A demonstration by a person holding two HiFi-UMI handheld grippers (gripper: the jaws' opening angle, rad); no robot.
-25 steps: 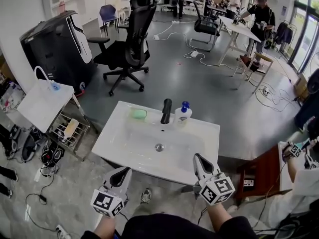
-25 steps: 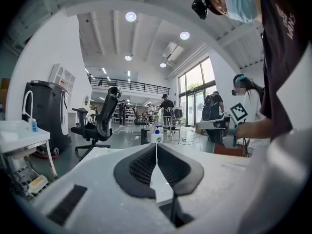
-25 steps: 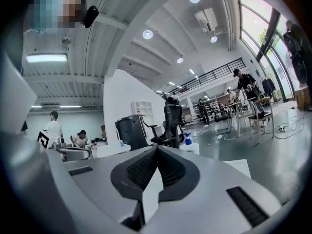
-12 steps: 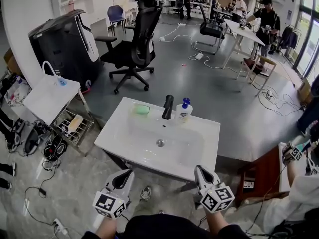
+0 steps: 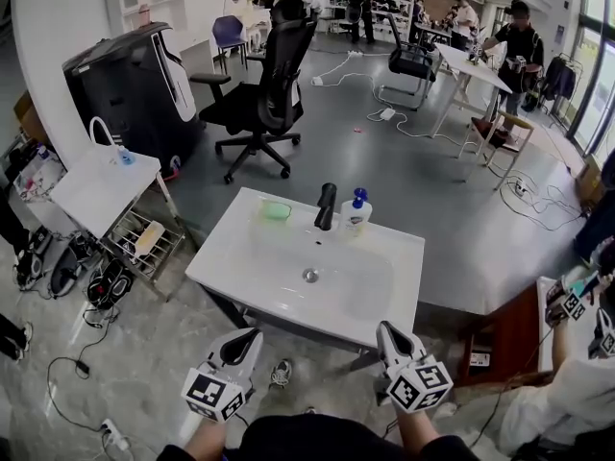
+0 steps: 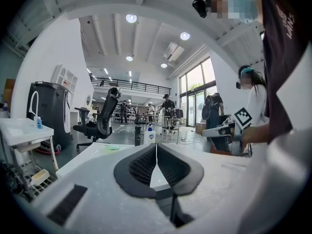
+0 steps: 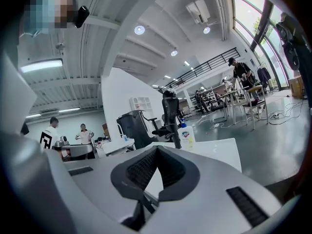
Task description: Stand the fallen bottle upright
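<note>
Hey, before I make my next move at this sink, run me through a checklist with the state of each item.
1. Pump bottle upright: ok; it stands beside the black faucet on the back ledge of the sink.
2. Fallen bottle located: not ok; none shows in any view.
3. Left gripper empty: ok; jaws together on nothing.
4. Right gripper empty: ok; jaws together on nothing.
5. Jaws open for a grasp: not ok; both are shut.
6. Way to the pump bottle: ok; nothing stands in the basin between it and the grippers.
</note>
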